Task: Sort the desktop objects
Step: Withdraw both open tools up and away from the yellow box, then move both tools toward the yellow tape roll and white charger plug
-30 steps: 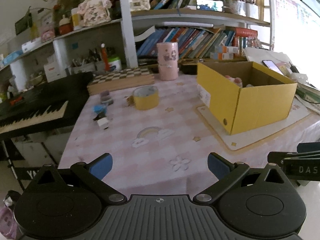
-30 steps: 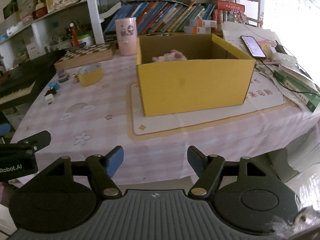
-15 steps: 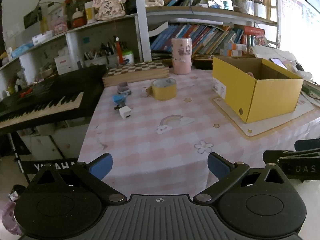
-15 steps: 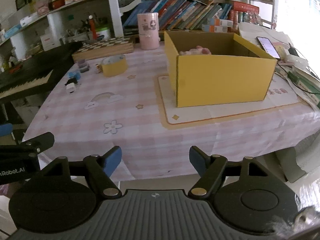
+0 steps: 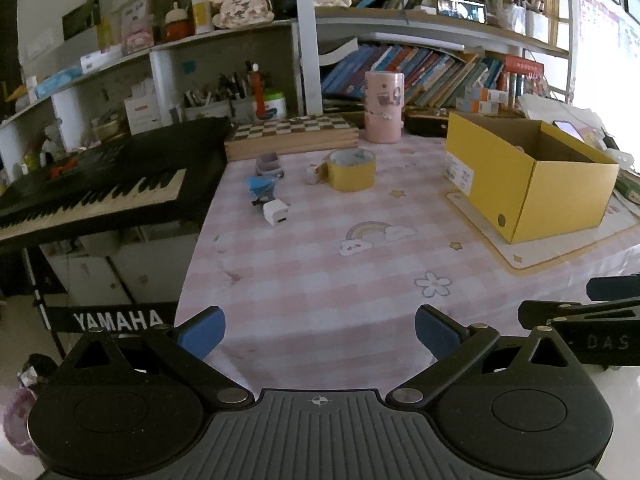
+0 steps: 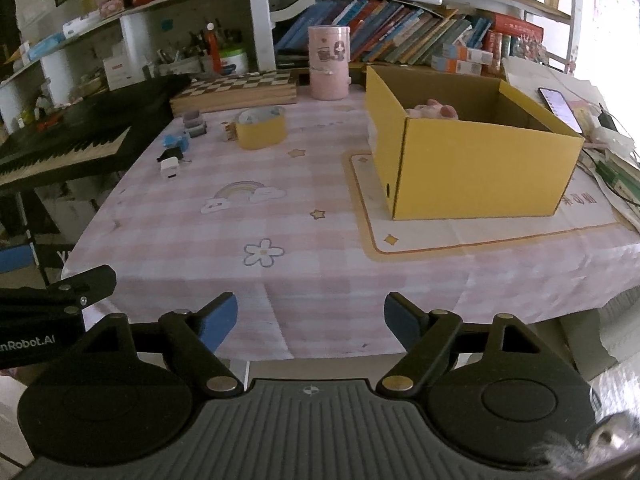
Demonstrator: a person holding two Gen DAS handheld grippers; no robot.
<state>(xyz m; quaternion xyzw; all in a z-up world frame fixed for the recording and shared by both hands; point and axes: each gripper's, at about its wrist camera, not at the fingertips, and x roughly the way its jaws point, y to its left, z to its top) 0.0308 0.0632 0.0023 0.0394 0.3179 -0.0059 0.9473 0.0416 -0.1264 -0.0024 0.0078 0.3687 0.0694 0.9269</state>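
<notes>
Broadly, a table point(image 5: 320, 280) under a pink checked cloth fills the middle of both views, with a black keyboard point(image 5: 92, 188) along its left edge and crowded bookshelves point(image 5: 420, 64) across the top of the frame. On the right of the table an open yellow cardboard box point(image 6: 480, 168) stands on a pale mat point(image 6: 480, 232); something pink and soft point(image 6: 432, 111) lies inside at the back. At the far edge, upper centre, a checkered board point(image 5: 292, 136) lies flat, with a pink cylindrical container point(image 5: 383, 108) upright just right of it.

Nearer, centre left, sit the small things: a yellow tape roll point(image 5: 352, 170) lying on its side, a small beige block point(image 5: 312, 174) just left of it, a grey-purple piece point(image 5: 268, 162), a blue piece point(image 5: 260, 186) and a white cube-shaped charger point(image 5: 275, 213), all close together and well apart from the box.

Low in each frame, the left gripper point(image 5: 320, 330) has its jaws spread wide with nothing between them. The right gripper point(image 6: 311, 320), whose jaws have just been opening, likewise grips nothing. Both hang at the near table edge.
</notes>
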